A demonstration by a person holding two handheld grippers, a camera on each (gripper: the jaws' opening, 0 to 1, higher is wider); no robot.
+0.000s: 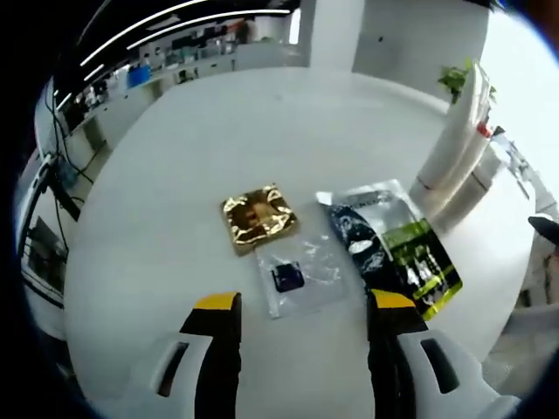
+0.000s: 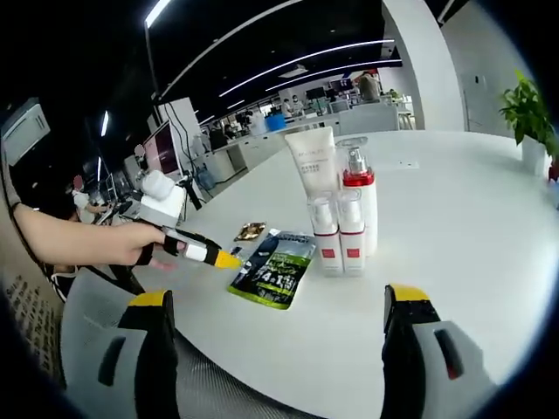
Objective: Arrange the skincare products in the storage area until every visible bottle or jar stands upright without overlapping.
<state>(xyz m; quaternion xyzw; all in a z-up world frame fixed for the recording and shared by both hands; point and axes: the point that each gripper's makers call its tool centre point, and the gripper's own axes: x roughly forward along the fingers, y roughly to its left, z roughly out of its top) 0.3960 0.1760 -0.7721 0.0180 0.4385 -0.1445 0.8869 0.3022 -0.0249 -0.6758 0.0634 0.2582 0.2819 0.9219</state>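
1. Here, in the left gripper view, the left gripper (image 1: 303,314) hangs over the white bench (image 1: 262,140) with its two yellow-tipped jaws spread wide and nothing between them.
2. Just past the jaws lies a clear packet (image 1: 300,271) with a small dark blue thing inside.
3. A shiny gold packet (image 1: 256,216) lies flat beside it, touching its far corner.
4. A dark pouch with green print (image 1: 397,251) lies flat on the other side, and a silver pouch (image 1: 371,197) pokes out from under it.
5. In the right gripper view, the right gripper (image 2: 279,305) is also spread wide and holds nothing.
6. The skincare things stand upright in a tight group on the bench: a tall white tube (image 2: 312,162) at the back, a pump bottle with a red band (image 2: 358,188) beside it, and two small white bottles with red labels (image 2: 339,231) in front.
7. The dark pouch with green print lies flat near the bottles, toward the bench edge.
8. A person's hand (image 2: 131,243) holds the left gripper from the left side of this view, and its yellow tip touches the pouch's edge or sits just by it.
9. A green plant (image 2: 527,109) stands far off on the bench.
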